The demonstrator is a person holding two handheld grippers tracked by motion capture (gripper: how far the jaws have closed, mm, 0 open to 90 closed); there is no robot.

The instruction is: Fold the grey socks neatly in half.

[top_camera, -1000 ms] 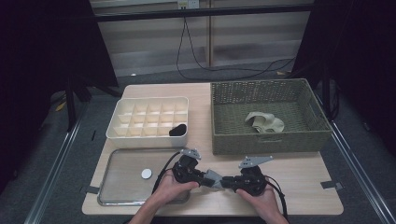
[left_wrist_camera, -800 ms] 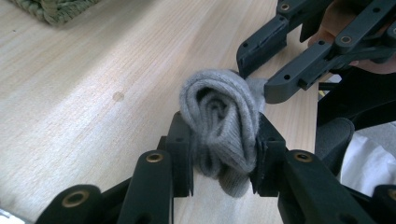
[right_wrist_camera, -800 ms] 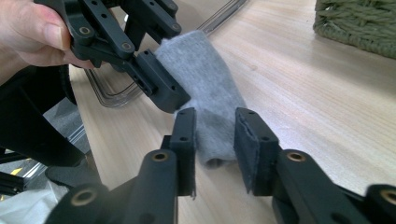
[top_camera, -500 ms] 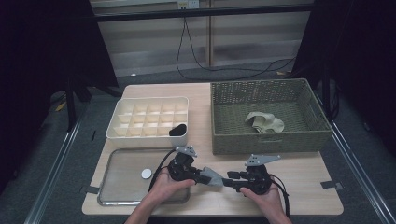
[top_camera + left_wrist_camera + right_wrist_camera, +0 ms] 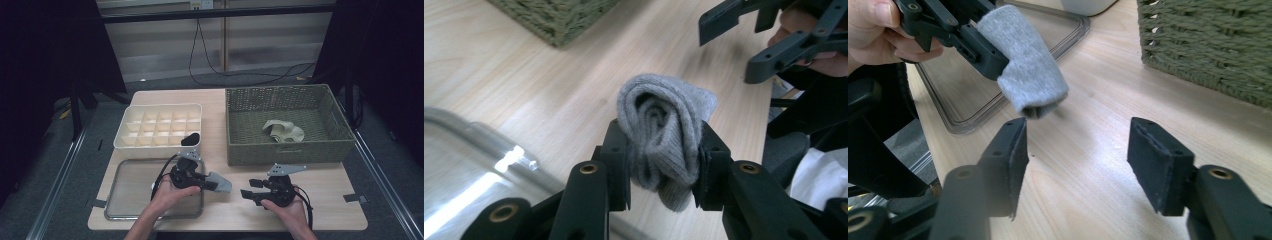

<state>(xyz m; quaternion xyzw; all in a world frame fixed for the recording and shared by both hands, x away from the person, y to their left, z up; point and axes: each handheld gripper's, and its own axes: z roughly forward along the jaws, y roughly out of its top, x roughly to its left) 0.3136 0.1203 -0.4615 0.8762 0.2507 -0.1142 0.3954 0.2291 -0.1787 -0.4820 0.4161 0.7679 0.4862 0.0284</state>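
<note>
A rolled grey sock (image 5: 222, 184) hangs just above the table's front edge, with my left gripper (image 5: 212, 181) shut on it. In the left gripper view the two pads squeeze the sock (image 5: 664, 125) from both sides, and my left gripper (image 5: 664, 150) points toward the right one (image 5: 744, 30). My right gripper (image 5: 247, 192) faces the sock from the right, a short gap away. Its jaws have just been opening and hold nothing. In the right gripper view my right gripper (image 5: 1075, 150) stands over bare wood, with the sock (image 5: 1030, 75) ahead and to the left.
A green woven basket (image 5: 285, 147) at the back right holds a beige cloth (image 5: 282, 131). A white divider box (image 5: 160, 127) at the back left has a black item (image 5: 191, 139) in its near right cell. A shallow tray (image 5: 130, 200) lies under the left hand.
The right gripper's jaws have opened off the grey sock and it has drawn back to the right. The left gripper kept its hold and shifted slightly left and up with the sock.
</note>
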